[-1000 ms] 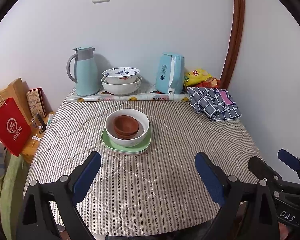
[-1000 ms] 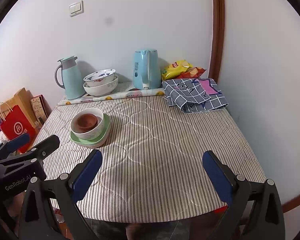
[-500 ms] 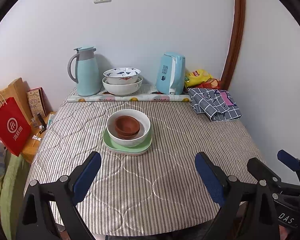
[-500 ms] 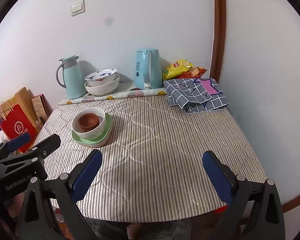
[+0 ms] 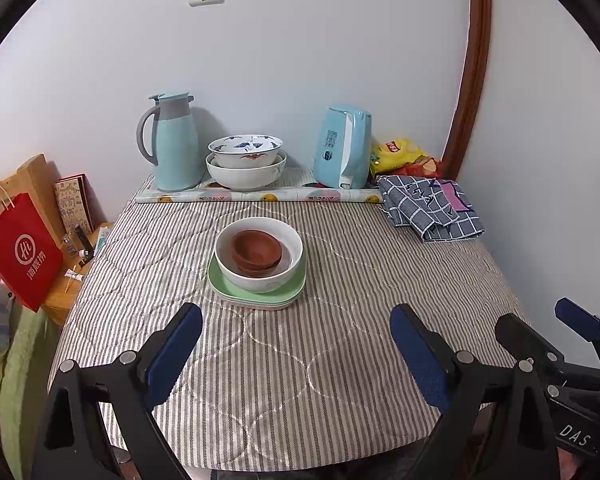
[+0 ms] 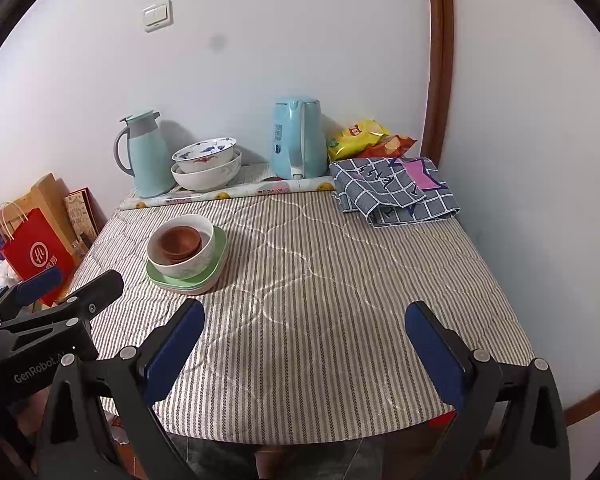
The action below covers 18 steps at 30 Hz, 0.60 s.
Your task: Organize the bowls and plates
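Observation:
On the striped tablecloth, brown bowls [image 5: 257, 252] [image 6: 179, 242] nest inside a white bowl [image 5: 268, 278] [image 6: 188, 266], which rests on stacked green plates [image 5: 288, 298] [image 6: 216, 264]. At the back, a blue-patterned bowl [image 5: 245, 150] [image 6: 204, 154] sits inside a larger white bowl [image 5: 246, 174] [image 6: 206, 176]. My left gripper [image 5: 296, 346] hangs open near the table's front edge, well short of the stack. Beside it, my right gripper [image 6: 304, 340] is also open and holds nothing. Each gripper shows at the edge of the other's view.
A light blue thermos jug [image 5: 172, 144] and a blue electric kettle [image 5: 342, 148] stand at the back by the wall. A folded checked cloth [image 5: 432, 206] and snack bags [image 5: 400, 156] lie at the back right. Left of the table stands a red paper bag [image 5: 22, 250].
Both views have drifted slightly, so the bowls sit a little to the right in the frames. Nothing on the table has moved and both grippers stay open.

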{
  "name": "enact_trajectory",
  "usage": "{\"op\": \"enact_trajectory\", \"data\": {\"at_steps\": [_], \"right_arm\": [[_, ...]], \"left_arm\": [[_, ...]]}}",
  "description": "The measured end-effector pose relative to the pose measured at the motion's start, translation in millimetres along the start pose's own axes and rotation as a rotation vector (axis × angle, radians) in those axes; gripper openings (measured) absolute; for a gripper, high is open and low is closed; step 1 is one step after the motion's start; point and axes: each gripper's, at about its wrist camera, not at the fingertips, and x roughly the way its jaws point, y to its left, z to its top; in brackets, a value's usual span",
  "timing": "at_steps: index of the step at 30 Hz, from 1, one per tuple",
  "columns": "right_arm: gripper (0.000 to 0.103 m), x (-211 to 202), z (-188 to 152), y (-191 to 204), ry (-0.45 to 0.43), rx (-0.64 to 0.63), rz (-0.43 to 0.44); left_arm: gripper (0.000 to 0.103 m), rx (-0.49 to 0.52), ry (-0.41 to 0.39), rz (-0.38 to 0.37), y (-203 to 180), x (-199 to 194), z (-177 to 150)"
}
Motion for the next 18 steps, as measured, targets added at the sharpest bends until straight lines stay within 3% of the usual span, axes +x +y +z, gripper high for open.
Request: {"op": "enact_trajectory", "data": {"at_steps": [18], "right_arm": [[0.099,-1.2,-2.3,1.6,0.000,0.002,0.004]], "left_arm": [[0.095,0.000,-0.004,0.007,1.8,0.5,-1.7]]}}
